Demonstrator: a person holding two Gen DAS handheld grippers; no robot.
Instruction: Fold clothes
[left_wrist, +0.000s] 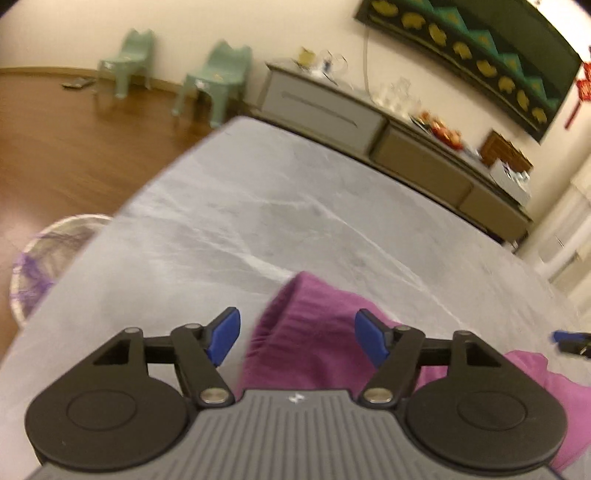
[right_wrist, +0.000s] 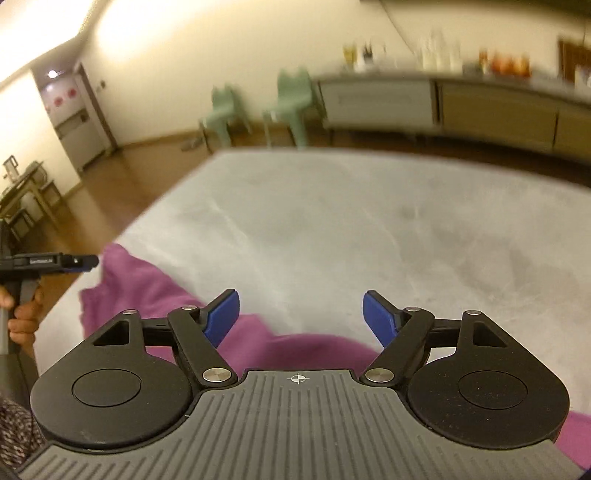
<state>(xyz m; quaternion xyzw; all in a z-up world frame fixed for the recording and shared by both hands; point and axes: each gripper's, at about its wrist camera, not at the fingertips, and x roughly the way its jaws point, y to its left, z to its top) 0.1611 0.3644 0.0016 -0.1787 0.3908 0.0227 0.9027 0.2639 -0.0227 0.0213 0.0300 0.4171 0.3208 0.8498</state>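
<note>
The purple garment (left_wrist: 314, 347) is seen rumpled at the lower edge of the grey bed (left_wrist: 258, 221), with both the left gripper (left_wrist: 297, 338) and right gripper (right_wrist: 301, 319) released and empty, so folding is judged largely undone.

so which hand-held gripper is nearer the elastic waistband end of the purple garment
Left. The left hand-held gripper hangs open right over the gathered waistband of the purple garment. The right hand-held gripper, also open, sits over its other end.

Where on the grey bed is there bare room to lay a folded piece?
Bare: the bed beyond the purple garment, out to its far edge facing the cabinet and green chairs. Crowded: the near edge, where the garment lies under both open grippers.
</note>
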